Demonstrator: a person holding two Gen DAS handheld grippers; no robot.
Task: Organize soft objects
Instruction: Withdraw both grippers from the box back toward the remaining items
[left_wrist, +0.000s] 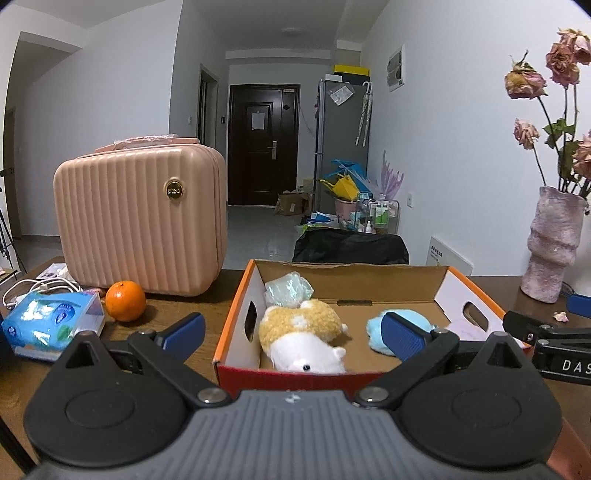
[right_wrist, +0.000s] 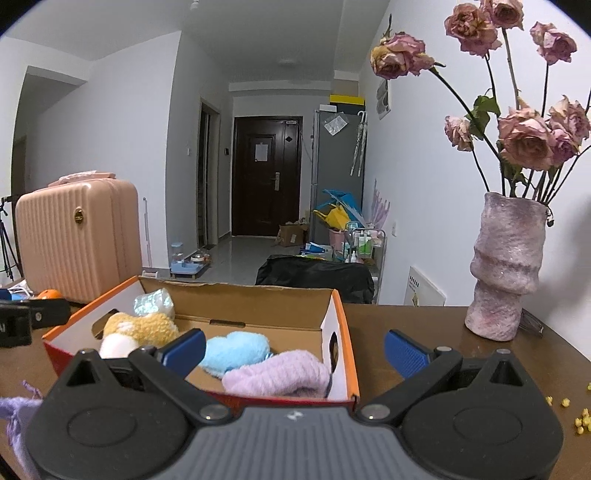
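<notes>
An open cardboard box (left_wrist: 369, 282) with orange rim sits on the brown table; it also shows in the right wrist view (right_wrist: 258, 302). Inside lie a yellow-and-white plush (left_wrist: 303, 332), a light blue plush (right_wrist: 236, 350), a lilac plush (right_wrist: 280, 374) and a pale green wrapped packet (left_wrist: 288, 290). My left gripper (left_wrist: 295, 332) is open and empty, just in front of the box. My right gripper (right_wrist: 295, 349) is open and empty, at the box's near right corner. A purple soft item (right_wrist: 14, 417) lies at the lower left of the right wrist view.
A pink ribbed case (left_wrist: 144, 218) stands at the back left, with an orange (left_wrist: 125, 301), a blue tissue pack (left_wrist: 51, 321) and white cables (left_wrist: 33, 288) beside it. A pink vase (right_wrist: 506, 269) of dried roses stands at the right. Yellow crumbs (right_wrist: 580, 417) lie on the table.
</notes>
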